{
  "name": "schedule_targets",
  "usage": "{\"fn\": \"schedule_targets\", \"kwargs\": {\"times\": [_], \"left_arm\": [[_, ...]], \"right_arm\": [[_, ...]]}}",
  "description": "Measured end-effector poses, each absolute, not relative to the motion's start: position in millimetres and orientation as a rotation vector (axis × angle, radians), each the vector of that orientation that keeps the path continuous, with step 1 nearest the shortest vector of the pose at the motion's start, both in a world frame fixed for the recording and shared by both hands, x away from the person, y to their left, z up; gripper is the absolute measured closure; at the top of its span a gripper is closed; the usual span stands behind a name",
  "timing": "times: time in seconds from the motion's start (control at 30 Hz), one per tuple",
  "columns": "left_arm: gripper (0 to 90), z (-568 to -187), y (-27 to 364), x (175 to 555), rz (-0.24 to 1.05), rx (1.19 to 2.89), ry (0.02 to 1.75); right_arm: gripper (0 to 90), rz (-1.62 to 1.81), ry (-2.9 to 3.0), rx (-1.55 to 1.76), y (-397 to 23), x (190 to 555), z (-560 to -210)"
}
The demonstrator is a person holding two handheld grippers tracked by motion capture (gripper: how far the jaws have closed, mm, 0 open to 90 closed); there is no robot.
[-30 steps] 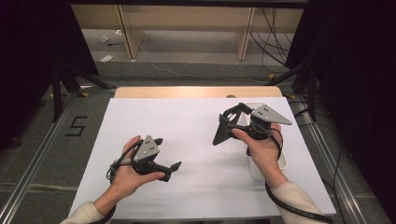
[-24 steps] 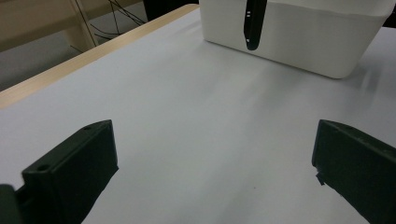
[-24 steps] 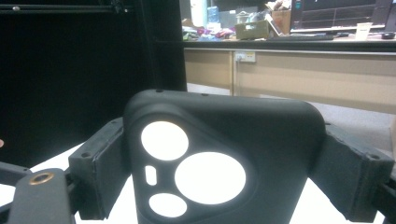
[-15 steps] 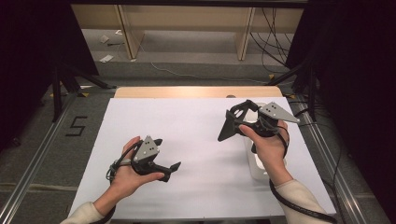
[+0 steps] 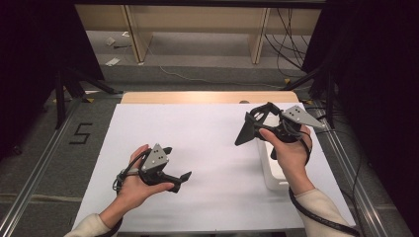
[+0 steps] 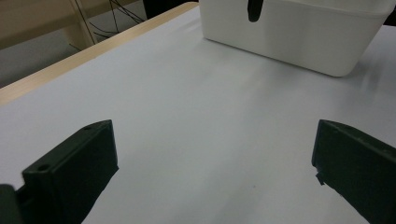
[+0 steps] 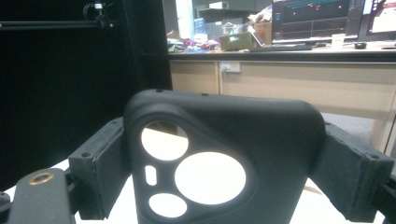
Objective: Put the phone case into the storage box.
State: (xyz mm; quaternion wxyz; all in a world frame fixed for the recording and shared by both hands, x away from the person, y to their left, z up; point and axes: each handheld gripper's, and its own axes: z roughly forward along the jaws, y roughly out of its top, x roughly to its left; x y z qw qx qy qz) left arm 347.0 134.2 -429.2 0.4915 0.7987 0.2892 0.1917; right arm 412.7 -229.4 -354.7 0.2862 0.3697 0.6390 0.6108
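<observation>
Phone case gripped above the white bin

We hold the black phone case [image 7: 224, 158] in the right gripper [image 5: 254, 129], fingers clenched on its two sides, lifted over the worktop [image 5: 207, 143] just beside the white bin [image 5: 271, 173]. Our left gripper [image 5: 179, 178] rests low on the worktop, fingers spread wide and released.

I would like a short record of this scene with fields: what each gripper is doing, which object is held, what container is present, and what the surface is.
right gripper: shut on the black phone case, raised above the table
black phone case: clamped by its two sides, with round camera cut-outs
left gripper: open, nothing between its jaws, low over the sheet
white bin: on the sheet below the right hand; contents cannot be told
surface: white sheet on a wooden table
</observation>
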Motion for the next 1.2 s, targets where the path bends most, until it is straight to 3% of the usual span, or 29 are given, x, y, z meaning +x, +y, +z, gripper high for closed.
{"fn": "schedule_targets", "kwargs": {"times": [1.2], "left_arm": [[0.0,-429,135,348,0.466,1.935,0.709]], "right_arm": [[14.6,1.615,1.648,1.038,-250,417,-351]]}}
